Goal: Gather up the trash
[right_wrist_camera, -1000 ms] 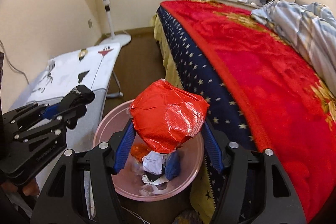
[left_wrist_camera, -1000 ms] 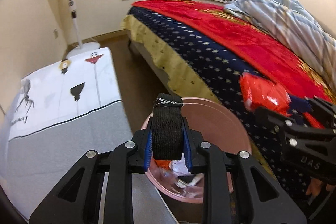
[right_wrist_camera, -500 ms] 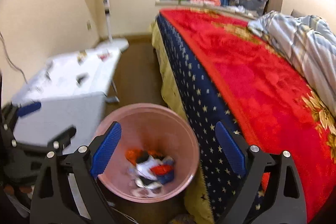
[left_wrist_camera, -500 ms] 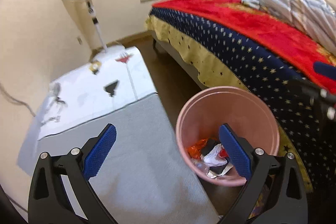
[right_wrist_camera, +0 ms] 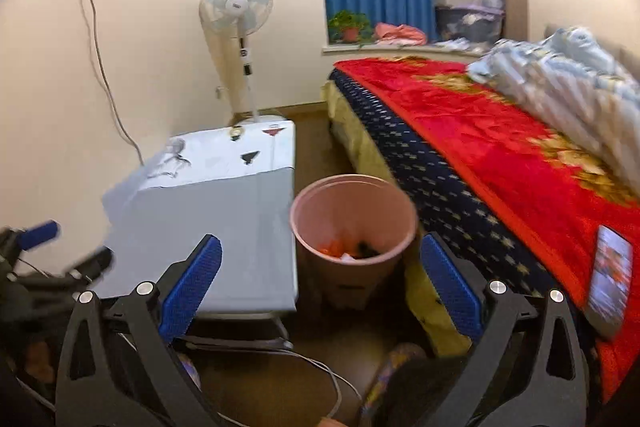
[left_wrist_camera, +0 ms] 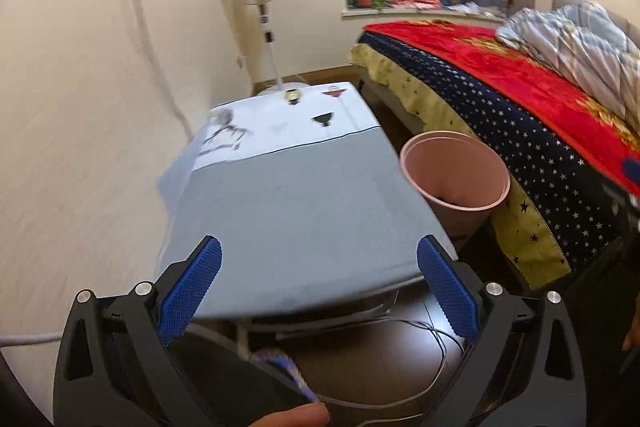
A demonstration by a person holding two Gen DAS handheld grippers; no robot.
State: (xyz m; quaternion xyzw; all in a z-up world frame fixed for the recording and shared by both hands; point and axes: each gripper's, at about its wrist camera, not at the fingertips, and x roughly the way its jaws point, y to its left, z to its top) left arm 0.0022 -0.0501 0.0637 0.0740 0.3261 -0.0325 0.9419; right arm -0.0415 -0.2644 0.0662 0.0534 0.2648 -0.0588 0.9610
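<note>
Both my grippers, left gripper [left_wrist_camera: 318, 281] and right gripper [right_wrist_camera: 320, 279], gape empty; round pink plastic bin [right_wrist_camera: 354, 223] ahead holds the drop; next, find more trash.

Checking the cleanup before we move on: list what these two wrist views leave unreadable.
- Pink bin contents: in the left wrist view its near wall hides nearly all.
- Trash items: right wrist view, orange and dark scraps too small and blurred to identify.
- Phone screen on the red blanket: blurred.
- Floor under the ironing board: hidden by the board.
</note>
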